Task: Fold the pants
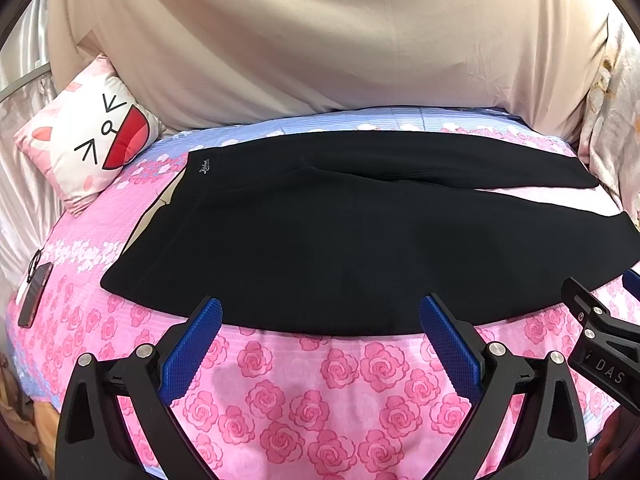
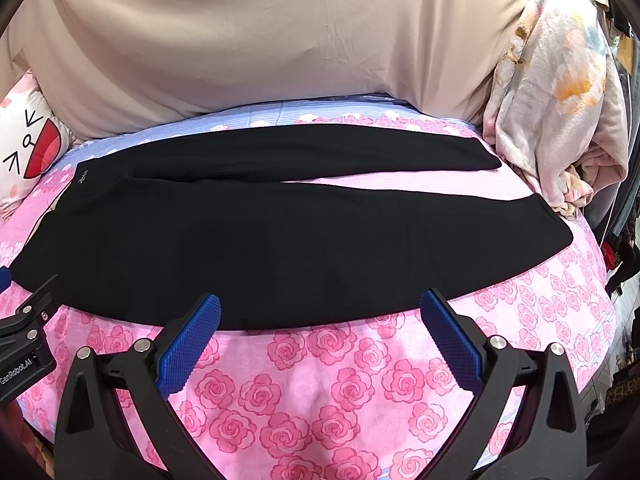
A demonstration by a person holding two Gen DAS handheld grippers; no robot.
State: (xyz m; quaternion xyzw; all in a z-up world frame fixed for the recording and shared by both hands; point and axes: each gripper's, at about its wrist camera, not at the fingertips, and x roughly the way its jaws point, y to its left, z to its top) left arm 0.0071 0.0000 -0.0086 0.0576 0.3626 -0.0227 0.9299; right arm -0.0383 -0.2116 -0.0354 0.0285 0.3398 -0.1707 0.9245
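A: Where are the black knit pants (image 1: 340, 240)?
B: Flat on the pink rose-print bed sheet (image 1: 304, 392), waistband toward 9 o'clock, legs toward 3.
A: Grippers?
B: Left gripper (image 1: 320, 344) and right gripper (image 2: 320, 340) gape wide, empty, at 6 o'clock. Pinch the near hem evenly, then fold.

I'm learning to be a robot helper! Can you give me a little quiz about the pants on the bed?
1. True or false: the black pants are already folded in half.
2. Which side is the cartoon pillow on: A left, B right?
3. Fill in: both the left gripper and the right gripper are ____.

Key: 1 false, they lie flat with both legs spread on the rose bedsheet; 2 A; 3 open, holding nothing.
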